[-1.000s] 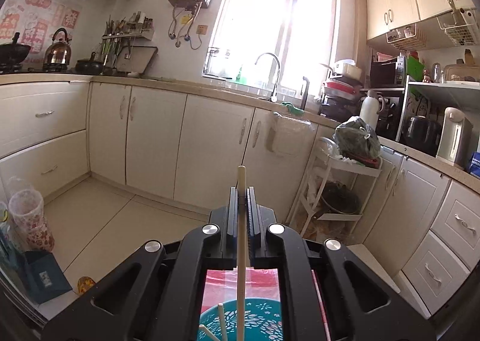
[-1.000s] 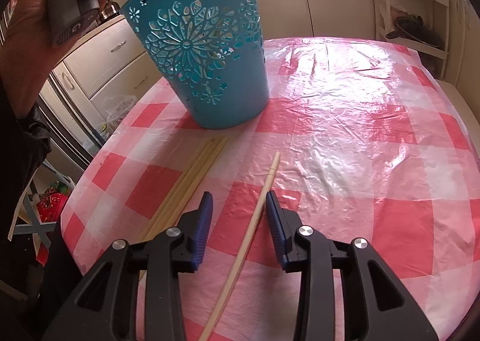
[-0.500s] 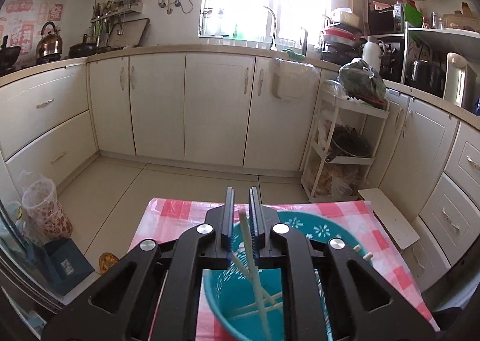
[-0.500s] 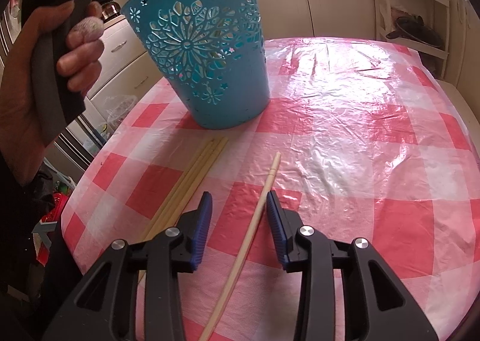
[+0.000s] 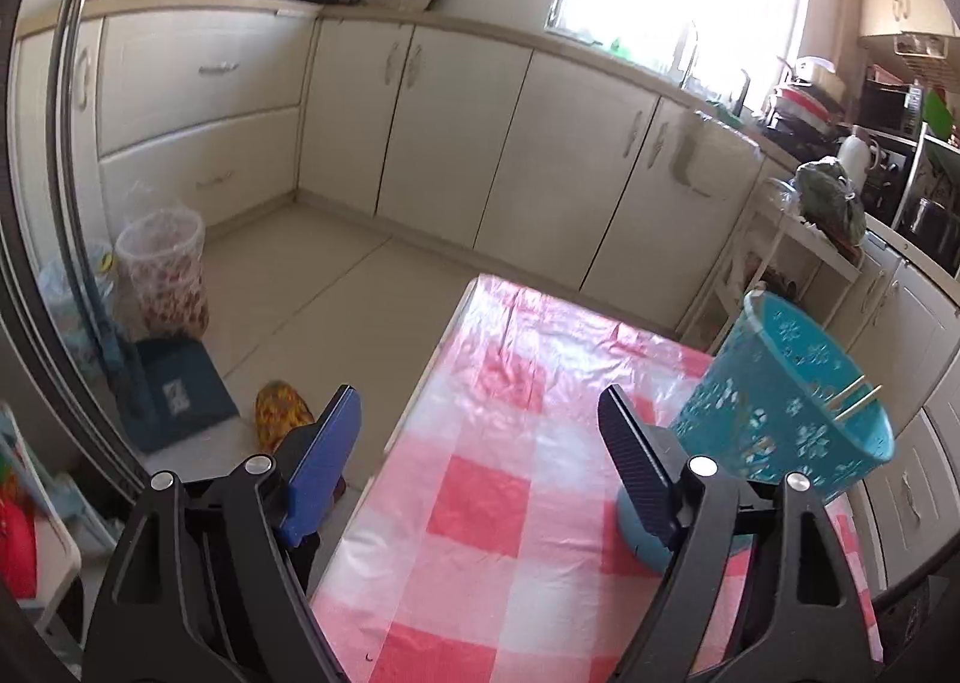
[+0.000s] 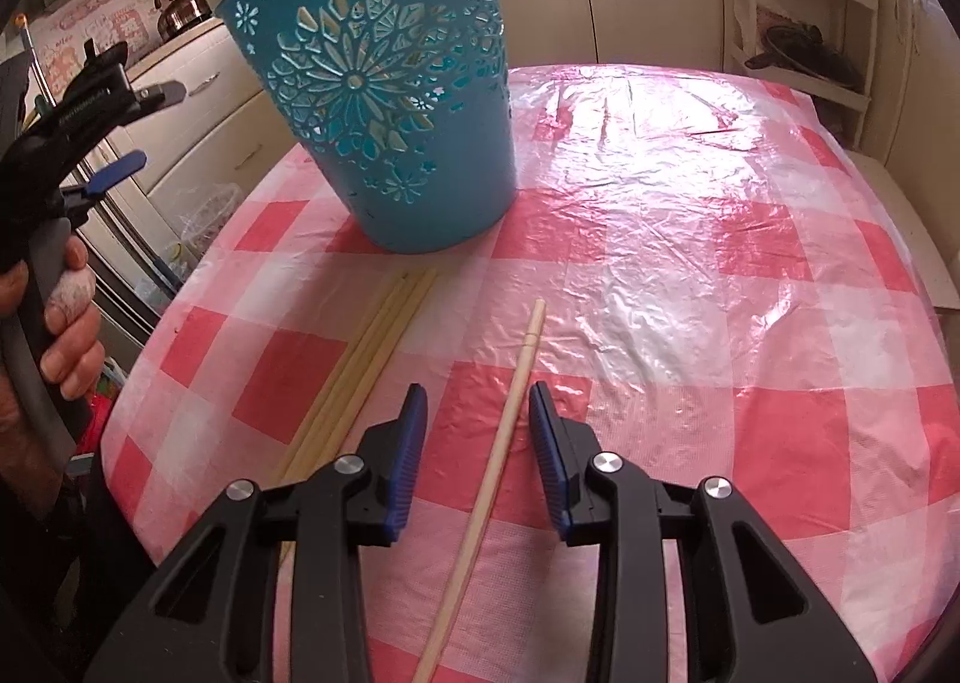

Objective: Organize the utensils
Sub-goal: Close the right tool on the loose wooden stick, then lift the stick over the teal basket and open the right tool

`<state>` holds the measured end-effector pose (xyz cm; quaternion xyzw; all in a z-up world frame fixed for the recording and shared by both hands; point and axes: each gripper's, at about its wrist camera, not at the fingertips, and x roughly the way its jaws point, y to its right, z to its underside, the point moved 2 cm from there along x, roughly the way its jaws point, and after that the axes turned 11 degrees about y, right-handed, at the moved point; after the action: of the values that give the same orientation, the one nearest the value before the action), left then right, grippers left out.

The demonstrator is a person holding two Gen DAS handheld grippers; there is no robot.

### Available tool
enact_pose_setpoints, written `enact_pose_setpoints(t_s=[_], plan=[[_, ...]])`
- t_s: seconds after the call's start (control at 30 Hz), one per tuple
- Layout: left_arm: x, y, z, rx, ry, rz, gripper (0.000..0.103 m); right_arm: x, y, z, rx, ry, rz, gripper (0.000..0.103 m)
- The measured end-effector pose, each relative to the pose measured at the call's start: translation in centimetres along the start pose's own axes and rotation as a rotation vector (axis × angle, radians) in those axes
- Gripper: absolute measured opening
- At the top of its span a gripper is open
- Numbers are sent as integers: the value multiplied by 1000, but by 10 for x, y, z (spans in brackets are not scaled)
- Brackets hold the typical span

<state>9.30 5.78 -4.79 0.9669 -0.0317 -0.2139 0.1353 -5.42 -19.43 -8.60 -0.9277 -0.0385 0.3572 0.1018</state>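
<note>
Chopstick (image 6: 501, 431) between right claw (image 6: 478, 434) fingers

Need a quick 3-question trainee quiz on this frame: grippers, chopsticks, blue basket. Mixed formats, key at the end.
1. True or false: the right gripper is shut on the single chopstick.
2. Multiple choice: where is the bundle of chopsticks? A) inside the basket B) on the tablecloth, left of the single chopstick C) in the left gripper
3. Fill in: chopstick ends show inside the rim of the blue ____.

Key
1. False: its jaws are open, either side of the chopstick.
2. B
3. basket
</note>
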Motion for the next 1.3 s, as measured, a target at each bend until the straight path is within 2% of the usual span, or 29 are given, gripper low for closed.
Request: enact_pose_setpoints(t_s=[0.07,0.13,0.2,0.27,0.33,0.47,0.6,0.67,0.8,0.97,1.1,1.3], plan=[[9,-10,16,-34,-47,1,77,1,-3,0,-17,-2,32,27],[15,-11,29,-36,-77,5,77,3,-1,-1,-13,-2,60,13],[21,-9,40,-26,-103,12,77,4,4,-2,-4,-8,75,7],[25,-4,48,-7,-123,15,77,5,3,-2,-27,-15,82,7],[23,5,48,26,-110,22,78,5,-3,-1,-78,-20,94,7],[24,15,51,76,-113,27,79,2,-4,0,-114,-49,72,8],[23,29,53,137,-115,33,83,4,-12,1,-181,-59,106,8],[23,30,52,139,-116,30,84,3,-14,2,-190,-54,111,8],[21,27,51,118,-115,28,85,0,-2,1,-95,-69,64,7],[22,31,51,134,-116,22,86,1,-12,3,-179,-67,98,7],[21,31,51,131,-116,22,88,-8,-2,0,-66,-69,6,6],[23,32,52,147,-122,19,89,-49,-1,-27,67,28,-205,6]])
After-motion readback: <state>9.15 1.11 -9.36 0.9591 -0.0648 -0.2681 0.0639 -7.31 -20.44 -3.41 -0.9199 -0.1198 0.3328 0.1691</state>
